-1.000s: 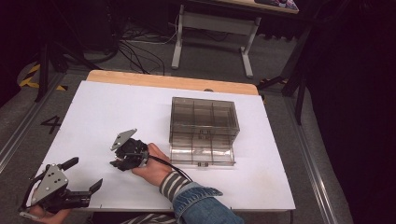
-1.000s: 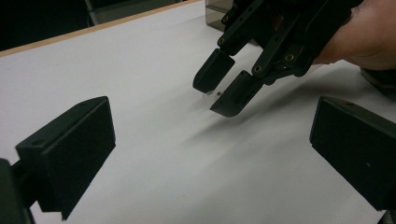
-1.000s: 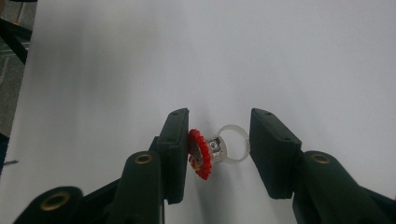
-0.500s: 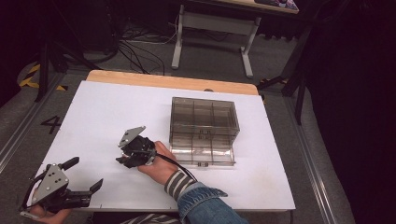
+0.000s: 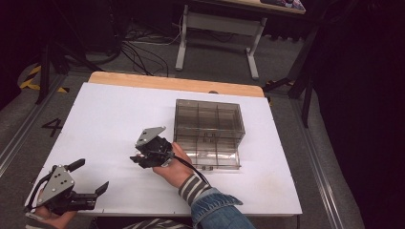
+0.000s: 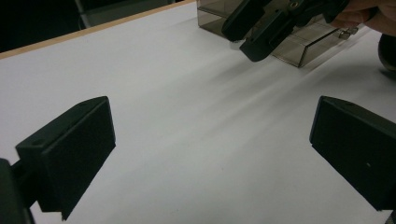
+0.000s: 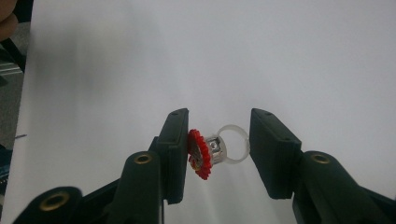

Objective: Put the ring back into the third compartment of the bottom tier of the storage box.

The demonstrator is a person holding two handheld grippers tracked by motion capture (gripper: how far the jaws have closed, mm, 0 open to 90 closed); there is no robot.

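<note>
Red plastic flower on a clear-banded toy ring (image 7: 212, 151), pinched between the part-closed jaws of the right hand-held gripper (image 7: 218, 140), flower against one pad and band against the other, above the white tabletop (image 5: 110, 119) beside the smoky transparent compartment box (image 5: 209, 130), presumably its destination. Left hand-held gripper (image 6: 210, 154) idles wide open, empty, at the near edge.

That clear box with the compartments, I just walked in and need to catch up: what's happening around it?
A person works at the white table with a hand-held gripper in each hand. The right hand-held gripper holds a small ring with a red flower top between its jaws, raised above the table just left of the clear compartment box. The left hand-held gripper sits at the near left corner with its jaws wide open and nothing between them. The ring is not yet in the box.
</note>
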